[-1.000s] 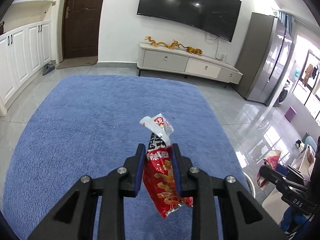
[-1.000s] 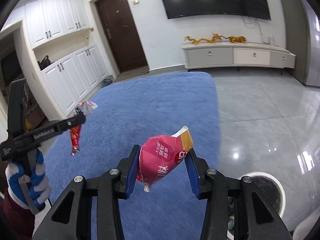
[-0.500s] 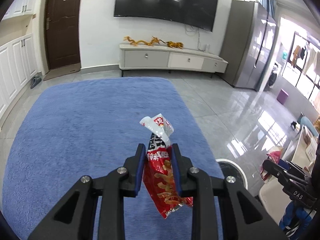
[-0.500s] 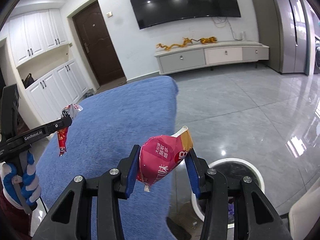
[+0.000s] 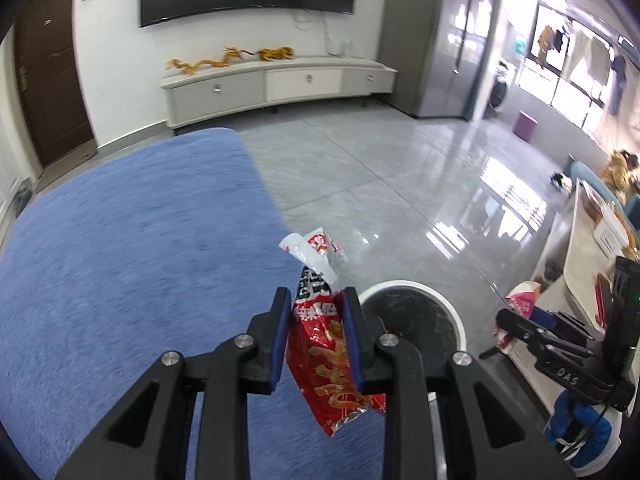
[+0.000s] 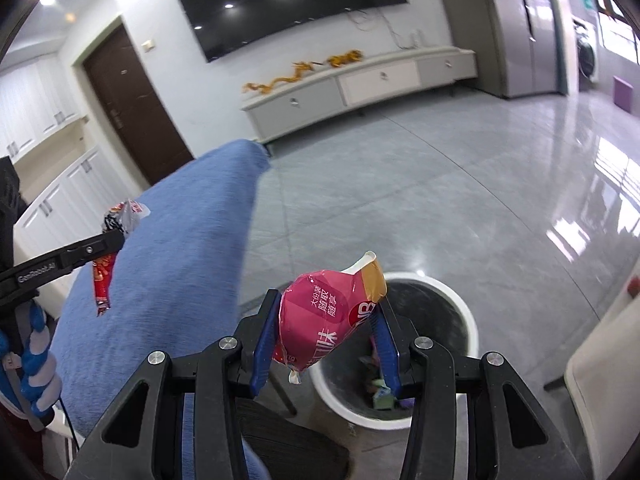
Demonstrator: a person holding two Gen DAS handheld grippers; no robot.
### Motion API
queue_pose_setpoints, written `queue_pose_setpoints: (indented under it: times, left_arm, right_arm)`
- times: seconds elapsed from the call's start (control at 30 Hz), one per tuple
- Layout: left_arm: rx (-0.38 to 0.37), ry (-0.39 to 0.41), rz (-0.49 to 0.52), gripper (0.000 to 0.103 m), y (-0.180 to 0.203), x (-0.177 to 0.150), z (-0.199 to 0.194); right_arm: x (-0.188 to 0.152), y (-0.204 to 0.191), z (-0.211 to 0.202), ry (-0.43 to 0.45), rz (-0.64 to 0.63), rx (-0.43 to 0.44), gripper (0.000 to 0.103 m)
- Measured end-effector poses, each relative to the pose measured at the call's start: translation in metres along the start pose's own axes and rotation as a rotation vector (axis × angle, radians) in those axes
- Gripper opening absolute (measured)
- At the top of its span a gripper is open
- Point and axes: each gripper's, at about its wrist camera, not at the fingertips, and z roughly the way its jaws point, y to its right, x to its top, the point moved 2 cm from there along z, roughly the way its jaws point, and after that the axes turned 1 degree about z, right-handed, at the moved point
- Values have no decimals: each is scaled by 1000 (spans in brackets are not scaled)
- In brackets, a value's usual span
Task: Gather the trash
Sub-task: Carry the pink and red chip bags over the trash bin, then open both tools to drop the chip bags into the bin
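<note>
My left gripper is shut on a red snack bag with a crumpled white top, held at the right edge of the blue rug. My right gripper is shut on a puffy pink snack bag. A round white bin stands on the grey floor just beyond the right gripper, with several bits of trash inside. In the left wrist view the bin lies just right of the gripper, and the right gripper with its pink bag shows at the right. The right wrist view shows the left gripper and red bag at the left.
A white TV cabinet with a wall TV above stands at the back, a brown door to the left. A tall grey fridge is at the right. White furniture edges the bin's right side. A gloved hand holds the left gripper.
Both grippers have swung right, off the rug's middle toward the floor. The white bin has come into view and now lies close under both held bags. Both grips are unchanged.
</note>
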Motion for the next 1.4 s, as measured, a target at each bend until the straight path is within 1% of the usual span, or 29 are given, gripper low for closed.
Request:
queue_pose_setpoints:
  times: [0.13, 0.23, 0.4, 0.57, 0.63, 0.7, 0.77, 0.87, 0.93, 1.03, 1.13, 1.2, 1.4]
  left_arm:
    - [-32, -23, 55, 25, 29, 7, 19]
    - [-58, -52, 95, 25, 52, 10, 40]
    - [-96, -109, 114, 25, 79, 16, 77]
    - [-121, -157, 102, 26, 92, 19, 110]
    - [-152, -182, 77, 26, 94, 20, 119]
    - [-188, -215, 51, 28, 96, 20, 128]
    - [-202, -231, 39, 33, 97, 20, 134]
    - [-203, -227, 36, 43, 98, 22, 135]
    - [-209, -225, 30, 44, 98, 26, 136]
    - [-218, -223, 23, 44, 95, 27, 134]
    - [-210, -208, 23, 44, 92, 26, 126]
    - [-192, -189, 25, 44, 90, 27, 119]
    - [-79, -74, 39, 44, 72, 15, 79]
  right_arm:
    - [-1, 19, 11, -23, 19, -26, 44]
    - [0, 25, 24, -43, 29, -34, 45]
    - [3, 35, 50, -83, 26, -66, 46]
    - [1, 45, 71, -118, 28, -104, 47]
    - [0, 49, 77, -127, 27, -116, 47]
    - [-1, 51, 83, -136, 24, -120, 47]
    - [-3, 51, 89, -149, 16, -131, 48]
    - [-7, 53, 97, -169, 21, -146, 54]
    - [-10, 54, 100, -175, 29, -156, 57]
    - [-14, 56, 101, -184, 39, -170, 57]
    - [-15, 57, 98, -182, 47, -177, 57]
    - [-14, 53, 93, -172, 51, -178, 58]
    - [-10, 31, 79, -141, 34, -159, 58]
